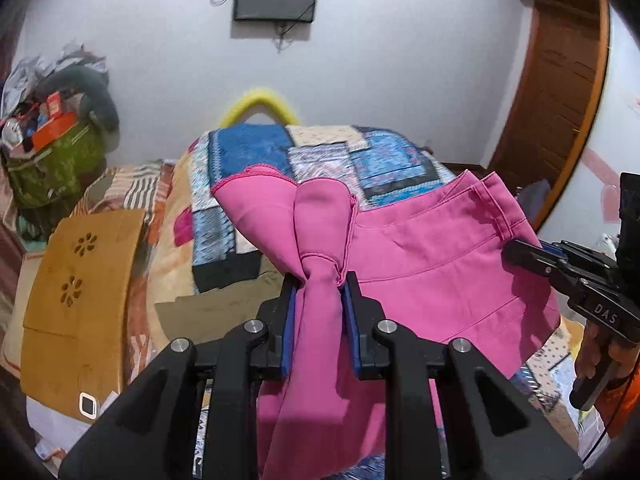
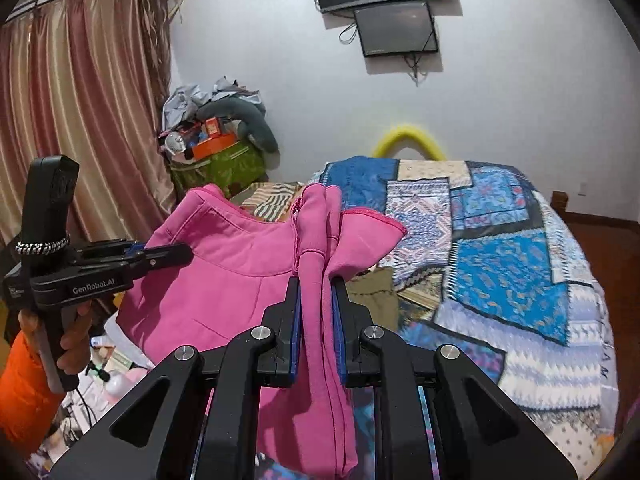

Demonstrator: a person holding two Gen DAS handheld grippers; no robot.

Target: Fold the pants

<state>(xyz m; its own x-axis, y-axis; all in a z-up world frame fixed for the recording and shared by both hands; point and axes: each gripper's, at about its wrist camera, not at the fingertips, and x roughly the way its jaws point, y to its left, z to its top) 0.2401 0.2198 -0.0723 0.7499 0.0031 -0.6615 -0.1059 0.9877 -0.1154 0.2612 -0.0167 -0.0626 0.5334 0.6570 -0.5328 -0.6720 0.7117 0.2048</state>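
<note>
The pink pants (image 1: 432, 264) hang in the air in front of the bed, held up between both grippers. My left gripper (image 1: 320, 284) is shut on a bunched fold of the pink fabric. My right gripper (image 2: 317, 284) is shut on another bunched fold of the pink pants (image 2: 224, 280). The right gripper also shows at the right of the left wrist view (image 1: 516, 252), at the waistband edge. The left gripper also shows at the left of the right wrist view (image 2: 176, 254). The pants' lower part hangs below both grippers, out of sight.
A bed with a blue patchwork quilt (image 2: 500, 264) lies ahead. An olive cloth (image 2: 374, 296) lies on it. A tan board (image 1: 80, 304) leans at the left. A cluttered green bag (image 2: 218, 164) stands by the curtain (image 2: 80, 120). Two screens (image 2: 396, 28) hang on the wall.
</note>
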